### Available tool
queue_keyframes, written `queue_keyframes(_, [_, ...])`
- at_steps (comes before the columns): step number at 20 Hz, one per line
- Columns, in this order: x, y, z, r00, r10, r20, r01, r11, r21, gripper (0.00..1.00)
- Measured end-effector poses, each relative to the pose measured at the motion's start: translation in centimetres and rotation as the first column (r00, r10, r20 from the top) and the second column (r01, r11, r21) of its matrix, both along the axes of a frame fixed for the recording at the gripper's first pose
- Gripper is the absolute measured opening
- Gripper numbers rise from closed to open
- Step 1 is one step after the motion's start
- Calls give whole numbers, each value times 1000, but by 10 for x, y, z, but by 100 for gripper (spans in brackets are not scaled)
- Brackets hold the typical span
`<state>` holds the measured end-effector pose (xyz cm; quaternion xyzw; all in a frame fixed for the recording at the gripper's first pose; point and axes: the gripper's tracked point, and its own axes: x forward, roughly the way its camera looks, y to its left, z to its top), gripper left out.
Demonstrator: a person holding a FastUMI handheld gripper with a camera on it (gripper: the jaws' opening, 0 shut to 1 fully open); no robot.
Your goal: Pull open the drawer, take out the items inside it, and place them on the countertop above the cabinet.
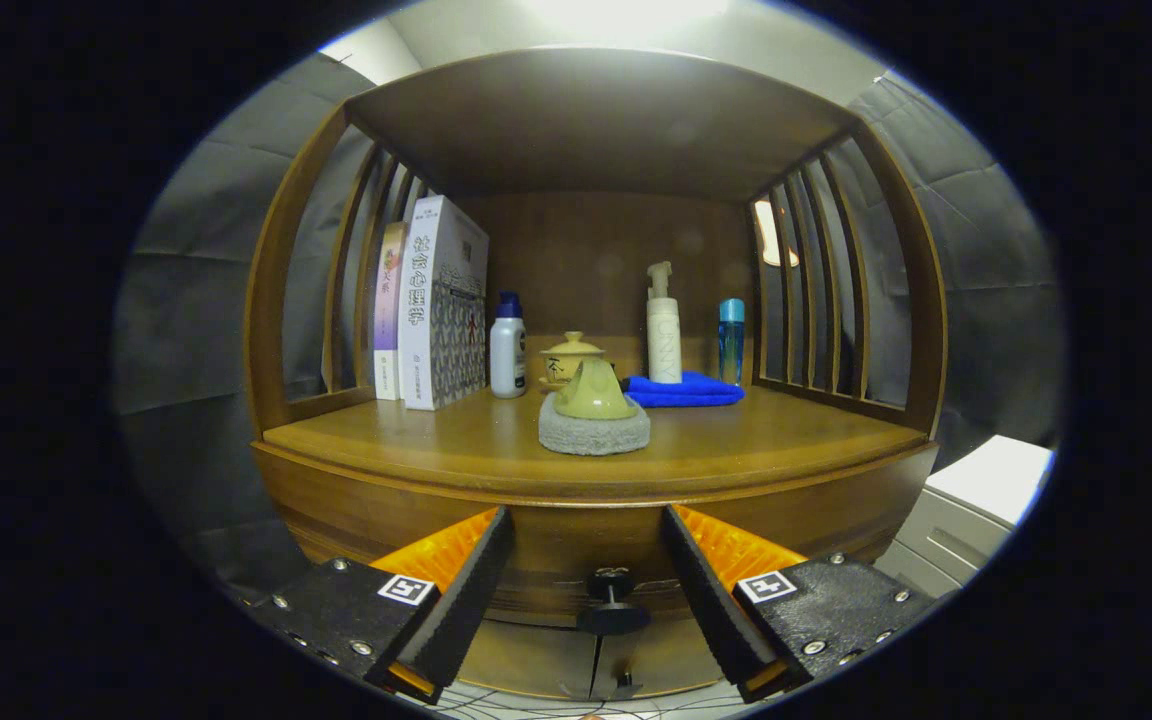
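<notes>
Wooden cabinet (356, 520) shelving takes up the middle of the frame, its countertop (736, 440) carrying books (441, 300) at the left, a white bottle (507, 350), a lidded cup (570, 357), a pump bottle (663, 325), a blue bottle (731, 340), a folded blue cloth (684, 391) and, nearest, a scrubbing pad (594, 415). Below it, at lower centre, the drawer (586, 555) sits closed. The gripper (586, 590) is spread wide, its fingers (466, 590) flanking the dark drawer knob (613, 600) without touching it.

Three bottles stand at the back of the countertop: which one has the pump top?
The tall white bottle standing on the blue cloth. The short white bottle by the books and the blue bottle have plain caps. The gripper jaws are open.
</notes>
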<state>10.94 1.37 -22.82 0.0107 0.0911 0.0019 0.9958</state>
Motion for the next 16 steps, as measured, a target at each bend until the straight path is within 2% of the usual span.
queue_keyframes(6, [-41, -4, 102, 994, 64, 84, -59, 997, -58, 95])
queue_keyframes(12, [-77, -7, 202, 992, 62, 113, -49, 992, -115, 94])
queue_keyframes(16, [-102, 2, 239, 989, 44, 144, -35, 997, -65, 95])
